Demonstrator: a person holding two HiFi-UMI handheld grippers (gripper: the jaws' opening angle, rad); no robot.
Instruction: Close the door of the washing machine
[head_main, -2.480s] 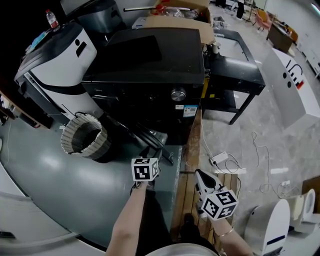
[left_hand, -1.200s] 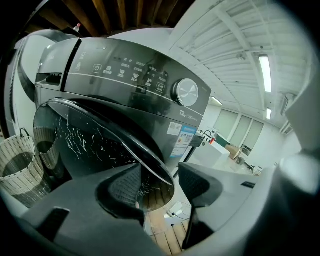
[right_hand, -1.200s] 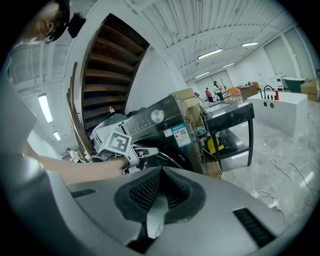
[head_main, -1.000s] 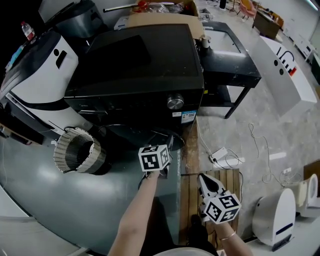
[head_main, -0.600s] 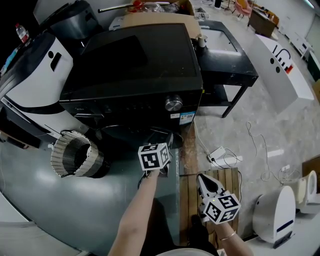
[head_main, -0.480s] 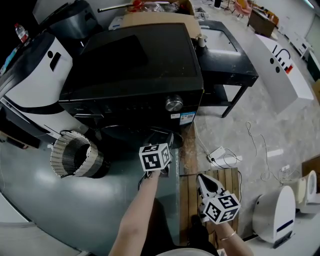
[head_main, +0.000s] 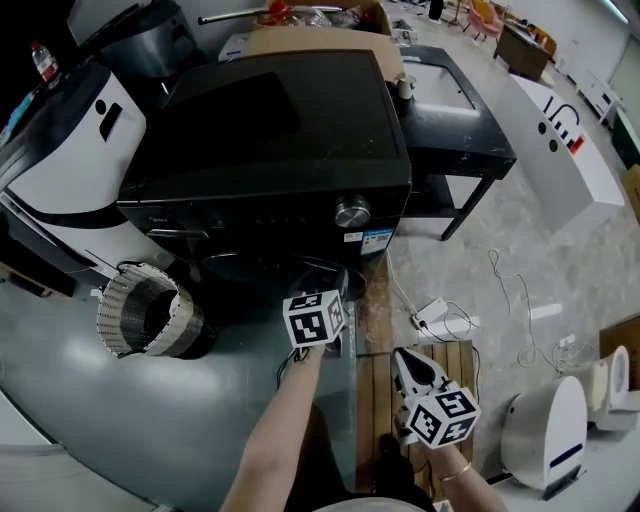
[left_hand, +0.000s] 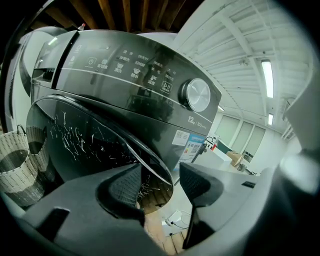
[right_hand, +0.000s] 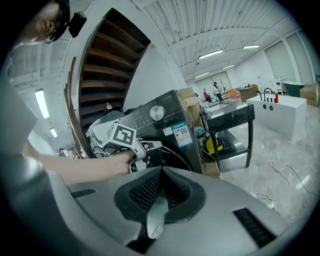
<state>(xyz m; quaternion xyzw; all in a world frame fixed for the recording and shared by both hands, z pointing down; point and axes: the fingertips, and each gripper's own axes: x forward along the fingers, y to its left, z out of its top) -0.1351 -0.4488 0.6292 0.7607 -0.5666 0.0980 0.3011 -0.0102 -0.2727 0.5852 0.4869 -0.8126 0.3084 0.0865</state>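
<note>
Washing machine: a black front-loader (head_main: 290, 130) with a silver knob (head_main: 351, 212) at the right of its control strip.
Door: on the machine's front, below the knob. The door (left_hand: 85, 145) lies close against the front. Its curved rim catches the light, and no view shows whether the latch has caught.
Left claw: released. The left claw (left_hand: 161, 174) is right at the machine's front, by the door's right rim. Its jaws have just been opening, and the rim shows in the gap between them with neither pad pressing on it.
Right claw: clenched on nothing. The right claw (right_hand: 161, 186) is held back from the machine's front, low and to its right, above the wooden boards (head_main: 375, 365).
Stage: probably the end of the push, with the latch unconfirmed.
Risk, latch: a door only resting shut could swing out again if the left claw leaves before a firm press.
Risk, slip: a further push with parted jaws could let the rim slide between them, so the force skids off. The glass already carries white scratches (left_hand: 70, 137).
Risk, floor: a white cable (head_main: 440, 320) lies right of the machine and could snag a foot when stepping back.
Clear: the woven basket (head_main: 145, 310) at the machine's left front stands apart from the door.
</note>
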